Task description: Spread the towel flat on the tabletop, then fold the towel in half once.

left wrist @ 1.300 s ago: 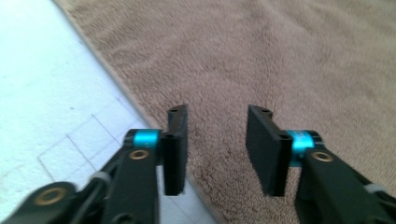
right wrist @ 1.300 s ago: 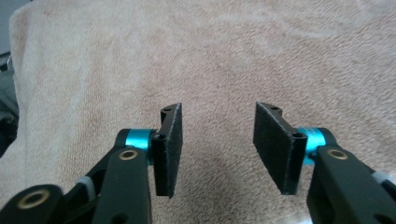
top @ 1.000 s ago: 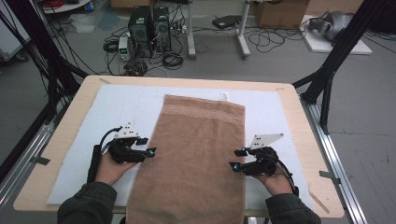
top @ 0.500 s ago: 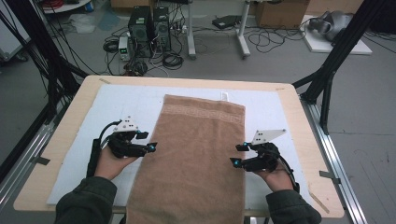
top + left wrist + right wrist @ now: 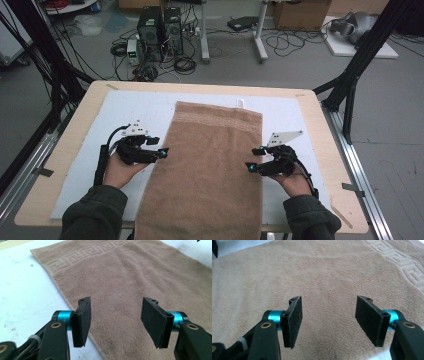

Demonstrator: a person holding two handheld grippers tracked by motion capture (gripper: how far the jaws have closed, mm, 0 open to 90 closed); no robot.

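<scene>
1. Two grippers in play, one on each long side of the brown towel (image 5: pixel 210 170). It lies flat along the middle of the tabletop (image 5: pixel 75 130) on a white mat (image 5: pixel 135 107), patterned border toward the far edge, near end draped over the near edge.

2. My left gripper (image 5: pixel 161 151) sits right at the towel's left hem, jaws standing wide with nothing between them. In the left gripper view that hem (image 5: pixel 58 290) runs just under the left pad (image 5: pixel 83 320), so I'm lined up but not yet gripping.

3. My right gripper (image 5: pixel 252 165) is at the right hem, jaws also apart and empty. They have just been opening. In the right gripper view, terry cloth spreads below both pads (image 5: pixel 372 320).

4. I judge the step in hand is pinching both side hems, probably for a fold. I'd tip each gripper down so one pad slides under the hem and the other stays on top.

5. Take a single layer of towel, not the mat beneath; that mat looks easy to snag.

6. Close both sides at matching points along the hems, level with each other, otherwise the fold goes crooked.

7. Lift both together and keep the cloth lightly taut, minding the overhang dragging at the near edge.
</scene>
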